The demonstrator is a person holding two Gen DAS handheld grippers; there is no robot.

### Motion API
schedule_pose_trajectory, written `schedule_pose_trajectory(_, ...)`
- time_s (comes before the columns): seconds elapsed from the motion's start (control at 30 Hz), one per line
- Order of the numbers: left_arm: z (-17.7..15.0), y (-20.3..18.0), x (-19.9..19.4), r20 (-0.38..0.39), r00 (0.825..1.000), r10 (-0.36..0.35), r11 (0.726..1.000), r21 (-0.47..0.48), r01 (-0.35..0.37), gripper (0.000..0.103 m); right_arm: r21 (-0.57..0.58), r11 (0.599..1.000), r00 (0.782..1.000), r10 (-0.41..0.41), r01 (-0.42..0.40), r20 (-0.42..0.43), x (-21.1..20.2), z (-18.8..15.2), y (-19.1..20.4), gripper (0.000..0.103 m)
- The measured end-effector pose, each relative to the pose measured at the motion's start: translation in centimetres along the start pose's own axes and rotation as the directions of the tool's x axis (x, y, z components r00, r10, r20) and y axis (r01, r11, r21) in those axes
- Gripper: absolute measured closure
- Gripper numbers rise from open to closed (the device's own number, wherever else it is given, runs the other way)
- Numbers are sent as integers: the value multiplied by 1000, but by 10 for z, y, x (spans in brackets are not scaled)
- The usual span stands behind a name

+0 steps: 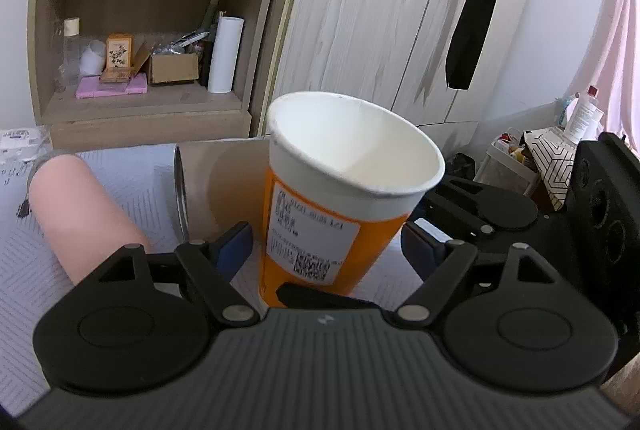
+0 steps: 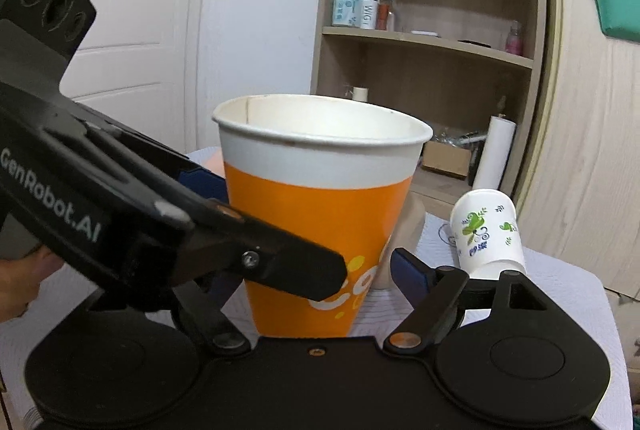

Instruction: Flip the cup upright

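An orange and white paper cup [image 1: 320, 222] stands mouth up on the white cloth, with a printed label on its side. It also fills the right wrist view [image 2: 320, 214]. My left gripper [image 1: 326, 250] is open around it, blue pads apart from the cup's wall. My right gripper [image 2: 308, 270] is also open around the cup. The left gripper's body crosses the right wrist view at the left, and the right gripper shows at the right of the left wrist view.
A pink cup [image 1: 80, 214] and a metal-rimmed beige cup [image 1: 212, 182] lie on their sides to the left. A white cup with green print [image 2: 486, 230] lies on its side at the right. A wooden shelf [image 1: 152, 30] and wardrobe stand behind the table [image 2: 560, 290].
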State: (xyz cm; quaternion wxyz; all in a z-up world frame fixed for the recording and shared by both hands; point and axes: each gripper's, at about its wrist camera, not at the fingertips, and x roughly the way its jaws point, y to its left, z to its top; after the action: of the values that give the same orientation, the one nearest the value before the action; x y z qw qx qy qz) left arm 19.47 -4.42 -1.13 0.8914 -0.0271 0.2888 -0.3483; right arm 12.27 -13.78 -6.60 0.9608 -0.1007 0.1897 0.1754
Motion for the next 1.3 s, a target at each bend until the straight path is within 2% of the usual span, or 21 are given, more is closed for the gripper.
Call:
schedule_pose_trajectory(0.17,-3,-5,-12,-16,996,87,996,-20,-87,19,7,1000,999,-28,28,-20,-12,-5,3,19)
schedule_pose_trajectory(0.33,-13,-11,-43,12,990,140,988,-67,-138,16,51,996,997,-69,70,-33,-36,-13,4,16)
schedule_pose_trajectory(0.4,-19,-19,-54,31,978,207,977,-62,-205,15,72,992,995,-97,99,-30,-46,-16,3,16)
schedule_pose_trajectory(0.5,-27,-34,-68,60,951,305,952,-41,-303,15,121,985,992,-120,124,-34,-60,-17,1,16)
schedule_pose_trajectory(0.73,-36,-54,-96,90,915,392,920,-44,-390,15,122,971,978,-210,208,8,-104,-6,4,15)
schedule_pose_trajectory(0.8,-38,-60,-104,103,908,406,914,-49,-403,15,142,966,975,-221,216,19,-118,-2,5,15)
schedule_pose_trajectory(0.93,-42,-67,-121,117,906,408,913,-73,-402,13,162,956,967,-253,244,36,-142,2,12,14)
schedule_pose_trajectory(1.13,-51,-75,-145,117,892,437,899,-95,-428,10,201,944,960,-276,261,51,-170,3,21,13)
schedule_pose_trajectory(1.3,-52,-75,-157,117,871,477,877,-123,-464,0,235,929,952,-303,285,43,-181,5,29,8)
